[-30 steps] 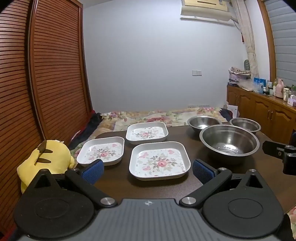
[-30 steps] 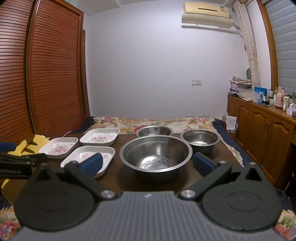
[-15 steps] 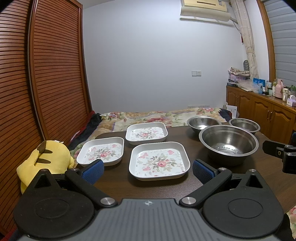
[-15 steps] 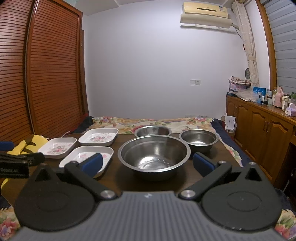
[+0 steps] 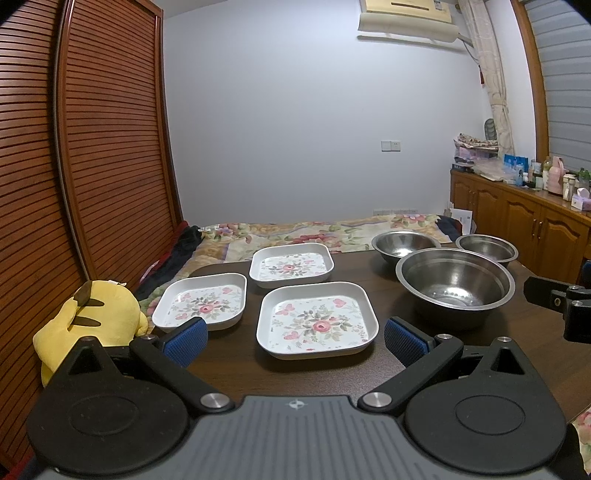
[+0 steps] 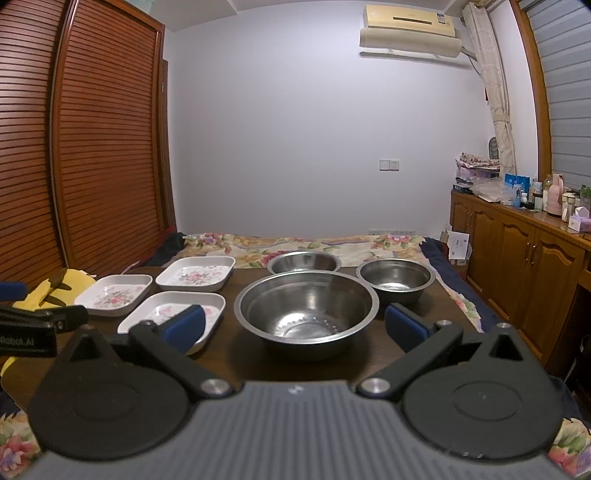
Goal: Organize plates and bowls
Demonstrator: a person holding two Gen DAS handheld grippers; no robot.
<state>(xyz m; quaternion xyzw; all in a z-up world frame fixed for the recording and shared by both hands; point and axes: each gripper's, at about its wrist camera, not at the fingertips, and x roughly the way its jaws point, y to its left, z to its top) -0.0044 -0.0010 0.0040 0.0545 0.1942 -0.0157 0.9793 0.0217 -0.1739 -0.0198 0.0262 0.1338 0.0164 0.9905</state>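
Jaws of the left gripper [image 5: 293, 338] are spread wide and empty, lined up short of the nearest floral plate [image 5: 317, 320], presumably so its rim can be straddled. The right gripper [image 6: 294, 326] is likewise held wide and empty before the largest steel bowl [image 6: 306, 309]. Two more floral plates [image 5: 201, 300] and two smaller steel bowls [image 6: 395, 278] are laid separately on the dark wooden table [image 5: 229, 363], nothing yet stacked.

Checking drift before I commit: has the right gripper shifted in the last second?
Barely: the right gripper tilted slightly upward, since the air conditioner sits lower in view.
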